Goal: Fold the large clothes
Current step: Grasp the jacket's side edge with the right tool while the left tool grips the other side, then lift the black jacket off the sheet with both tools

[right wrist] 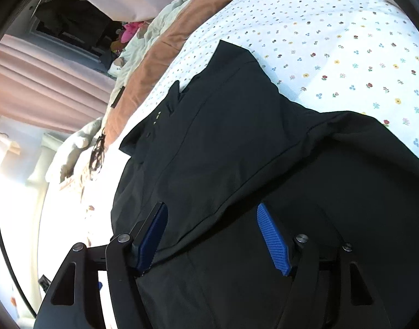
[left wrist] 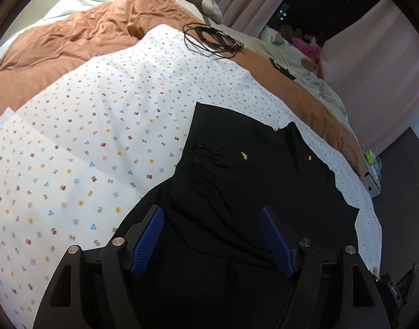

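A large black garment [left wrist: 236, 170] with small yellow lettering lies partly folded on a white floral sheet [left wrist: 86, 137]. It also fills the right wrist view [right wrist: 236, 150]. My left gripper [left wrist: 212, 213] is open, its blue pads [left wrist: 149, 241] spread apart just above the garment's near part. My right gripper [right wrist: 212, 211] is open too, its blue pads [right wrist: 272, 238] wide apart over the black fabric. Neither gripper holds cloth between its pads.
A rust-orange duvet [left wrist: 72, 35] and pillows lie at the bed's head. A tangle of black cable [left wrist: 209, 39] rests on the sheet's far edge. Plush toys [left wrist: 305, 46] and pink curtains [left wrist: 379, 54] stand beyond. The floral sheet [right wrist: 332, 41] runs right of the garment.
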### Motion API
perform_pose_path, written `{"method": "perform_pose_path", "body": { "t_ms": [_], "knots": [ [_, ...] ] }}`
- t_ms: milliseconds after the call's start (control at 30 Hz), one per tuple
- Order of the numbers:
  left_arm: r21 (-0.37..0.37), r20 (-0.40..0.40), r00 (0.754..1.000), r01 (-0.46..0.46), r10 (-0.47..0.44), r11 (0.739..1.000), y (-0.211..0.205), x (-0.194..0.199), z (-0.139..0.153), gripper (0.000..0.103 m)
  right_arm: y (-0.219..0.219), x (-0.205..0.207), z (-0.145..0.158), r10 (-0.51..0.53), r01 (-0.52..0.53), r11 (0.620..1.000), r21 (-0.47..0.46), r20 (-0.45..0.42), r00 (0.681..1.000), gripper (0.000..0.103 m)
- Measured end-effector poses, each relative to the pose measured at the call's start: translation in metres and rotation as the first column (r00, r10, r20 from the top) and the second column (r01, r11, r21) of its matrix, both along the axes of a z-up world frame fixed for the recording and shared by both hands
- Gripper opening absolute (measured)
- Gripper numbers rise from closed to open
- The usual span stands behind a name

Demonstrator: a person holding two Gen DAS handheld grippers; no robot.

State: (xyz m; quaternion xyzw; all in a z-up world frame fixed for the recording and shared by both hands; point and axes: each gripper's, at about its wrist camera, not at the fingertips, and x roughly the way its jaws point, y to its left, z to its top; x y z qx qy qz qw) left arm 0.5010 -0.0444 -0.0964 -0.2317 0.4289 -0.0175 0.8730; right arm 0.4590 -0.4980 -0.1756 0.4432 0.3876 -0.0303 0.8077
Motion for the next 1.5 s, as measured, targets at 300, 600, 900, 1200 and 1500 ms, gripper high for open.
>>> {"method": "perform_pose_path", "body": {
  "t_ms": [300, 600, 900, 1200, 1500],
  "knots": [
    [0.021, 0.074, 0.996, 0.051, -0.052, 0.999, 0.001, -0.073, 0.072, 0.080, 0.012, -0.039, 0.050, 0.062, -0.056, 0.994, -0.090, 0.067, 0.996, 0.083],
    [0.054, 0.228, 0.972, 0.052, -0.063, 0.997, 0.014, -0.182, 0.130, 0.100, 0.032, -0.127, 0.083, 0.091, -0.073, 0.990, -0.118, 0.154, 0.984, 0.089],
    [0.133, 0.283, 0.956, 0.034, -0.071, 0.991, 0.020, -0.269, 0.123, 0.100, 0.029, -0.240, 0.102, 0.009, 0.031, 0.986, -0.161, 0.247, 0.969, 0.089],
    [0.154, 0.348, 0.930, 0.067, -0.118, 0.986, 0.013, -0.341, 0.114, 0.100, 0.021, -0.325, 0.111, -0.007, 0.062, 0.987, -0.151, 0.338, 0.941, 0.089],
    [0.132, 0.405, 0.912, 0.015, -0.068, 0.991, 0.027, -0.400, 0.114, 0.100, -0.002, -0.385, 0.099, -0.022, 0.098, 0.974, -0.202, 0.348, 0.937, 0.089]
  ]
}}
